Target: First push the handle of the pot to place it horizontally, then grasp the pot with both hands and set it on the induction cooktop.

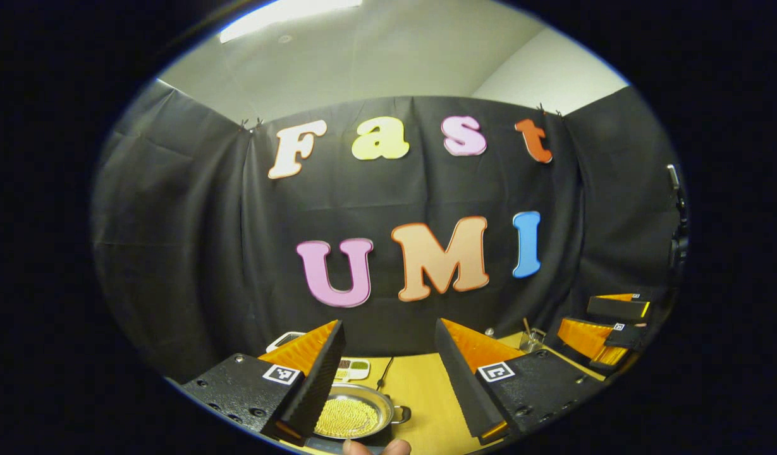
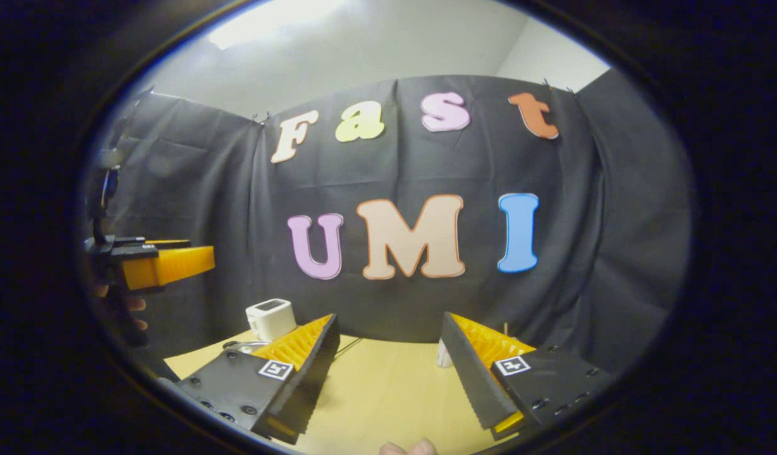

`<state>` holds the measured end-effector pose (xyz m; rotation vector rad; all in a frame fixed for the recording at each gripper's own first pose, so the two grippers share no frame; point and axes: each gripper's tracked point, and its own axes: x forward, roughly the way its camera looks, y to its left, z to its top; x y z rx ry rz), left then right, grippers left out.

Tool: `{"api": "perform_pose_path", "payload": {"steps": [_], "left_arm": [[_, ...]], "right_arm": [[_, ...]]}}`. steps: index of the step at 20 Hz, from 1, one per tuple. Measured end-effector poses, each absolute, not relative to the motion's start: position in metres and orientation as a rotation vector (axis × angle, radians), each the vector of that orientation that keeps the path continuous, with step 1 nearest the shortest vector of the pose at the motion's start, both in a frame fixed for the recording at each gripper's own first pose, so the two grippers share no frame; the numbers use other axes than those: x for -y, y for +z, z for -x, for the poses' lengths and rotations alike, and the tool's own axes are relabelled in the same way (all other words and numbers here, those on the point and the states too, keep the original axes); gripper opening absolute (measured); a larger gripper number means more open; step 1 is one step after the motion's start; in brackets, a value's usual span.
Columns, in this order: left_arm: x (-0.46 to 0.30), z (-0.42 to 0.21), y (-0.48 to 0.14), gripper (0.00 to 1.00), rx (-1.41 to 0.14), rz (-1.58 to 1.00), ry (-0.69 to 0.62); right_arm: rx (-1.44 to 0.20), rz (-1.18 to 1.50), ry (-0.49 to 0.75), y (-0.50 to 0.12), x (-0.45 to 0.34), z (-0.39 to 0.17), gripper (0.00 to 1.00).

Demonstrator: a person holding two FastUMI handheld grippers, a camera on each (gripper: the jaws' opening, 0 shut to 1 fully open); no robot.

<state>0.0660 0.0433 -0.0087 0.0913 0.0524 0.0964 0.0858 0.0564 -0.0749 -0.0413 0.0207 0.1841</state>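
In the left gripper view, a shallow metal pot [image 1: 353,414] holding yellow grains sits low on the wooden table [image 1: 426,392], and its short handle [image 1: 402,414] points right. A dark slab [image 1: 372,439] shows under the pot's near edge; I cannot tell what it is. My left gripper [image 1: 389,323] hangs open above the pot, holding nothing. My right gripper [image 2: 390,316] is open and empty over bare tabletop [image 2: 388,392]. A sliver of the pot's rim [image 2: 246,345] peeks out past its left finger. Each gripper also appears in the other's view: the right gripper [image 1: 578,316] and the left gripper [image 2: 192,249].
A white box-shaped device [image 2: 271,318] stands at the back left of the table. Behind the pot lie a small tray with coloured compartments [image 1: 353,368] and a black cable [image 1: 384,374]. A glass holding sticks [image 1: 532,340] stands to the right. A fingertip [image 1: 375,447] shows at the bottom edge.
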Motion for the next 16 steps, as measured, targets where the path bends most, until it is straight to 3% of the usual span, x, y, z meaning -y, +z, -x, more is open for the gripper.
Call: {"api": "perform_pose_path", "payload": {"steps": [1, 2, 16], "left_arm": [[-0.045, -0.062, -0.004, 0.87, -0.038, -0.103, 0.105], [-0.046, -0.057, -0.001, 0.87, -0.024, -0.115, 0.108], [-0.071, -0.044, 0.001, 0.87, -0.004, -0.105, 0.059]], "right_arm": [[-0.016, 0.063, 0.177, -0.071, -0.054, -0.084, 0.99], [-0.021, 0.069, 0.174, -0.069, -0.055, -0.081, 0.92], [-0.006, 0.081, 0.123, -0.043, -0.081, -0.076, 0.94]]}}
